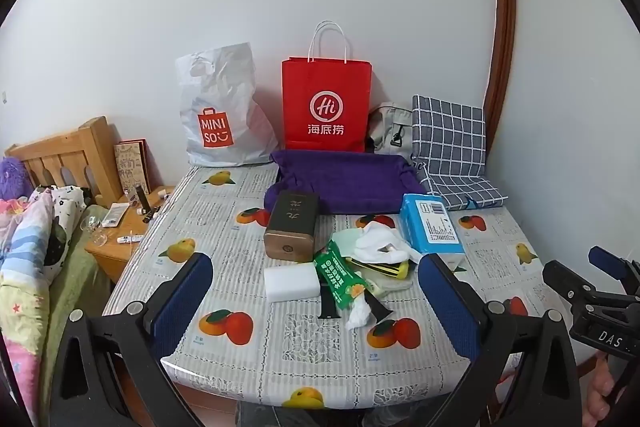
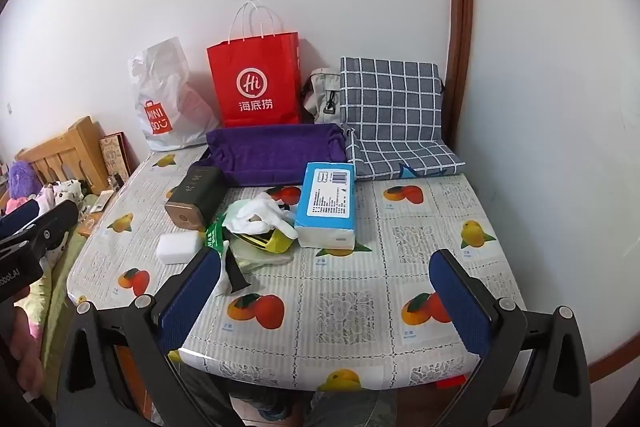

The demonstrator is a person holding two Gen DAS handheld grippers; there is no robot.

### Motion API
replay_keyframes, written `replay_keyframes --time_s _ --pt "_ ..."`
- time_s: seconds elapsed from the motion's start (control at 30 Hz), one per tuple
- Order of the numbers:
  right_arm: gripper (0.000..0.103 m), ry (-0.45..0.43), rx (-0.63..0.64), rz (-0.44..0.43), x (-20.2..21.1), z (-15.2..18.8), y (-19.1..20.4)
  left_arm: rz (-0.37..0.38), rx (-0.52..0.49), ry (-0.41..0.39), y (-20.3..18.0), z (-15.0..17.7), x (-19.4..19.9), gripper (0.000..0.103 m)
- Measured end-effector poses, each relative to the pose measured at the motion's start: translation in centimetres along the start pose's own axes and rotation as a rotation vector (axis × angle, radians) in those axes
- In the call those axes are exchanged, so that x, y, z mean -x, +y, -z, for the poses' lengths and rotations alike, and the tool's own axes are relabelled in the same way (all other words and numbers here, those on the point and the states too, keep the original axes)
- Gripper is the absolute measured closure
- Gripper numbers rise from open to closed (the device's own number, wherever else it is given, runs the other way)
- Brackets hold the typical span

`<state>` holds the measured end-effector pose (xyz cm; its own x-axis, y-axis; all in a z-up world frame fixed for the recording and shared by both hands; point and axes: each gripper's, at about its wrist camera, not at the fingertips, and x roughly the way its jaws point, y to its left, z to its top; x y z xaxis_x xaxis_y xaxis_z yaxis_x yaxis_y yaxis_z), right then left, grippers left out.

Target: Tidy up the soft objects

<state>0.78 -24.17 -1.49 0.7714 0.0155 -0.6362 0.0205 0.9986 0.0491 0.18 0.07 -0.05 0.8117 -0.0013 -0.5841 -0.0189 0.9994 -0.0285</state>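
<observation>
Blue-padded and wide open, both the left gripper (image 1: 316, 291) and right gripper (image 2: 328, 287) hang empty over the near edge of the table (image 2: 360, 315), so I'd say nothing's sorted yet. The soft stuff sits in a heap mid-table: white cloth (image 2: 256, 217), sponge block (image 1: 291, 282), green packet (image 1: 338, 277), tissue pack (image 2: 326, 205). Under the cloth there's something yellow and black, can't tell what. The purple fabric tray (image 2: 276, 153) behind the pile looks empty, probably where it all goes. Basically everything is left to do.
</observation>
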Motion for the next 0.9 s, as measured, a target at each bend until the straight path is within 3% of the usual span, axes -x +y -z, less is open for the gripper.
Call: replay_keyframes --time_s 0.9 --pt "0.0 -0.042 0.031 -0.023 1.7 0.0 1.0 0.017 0.012 -0.032 0.6 -0.6 1.1 0.0"
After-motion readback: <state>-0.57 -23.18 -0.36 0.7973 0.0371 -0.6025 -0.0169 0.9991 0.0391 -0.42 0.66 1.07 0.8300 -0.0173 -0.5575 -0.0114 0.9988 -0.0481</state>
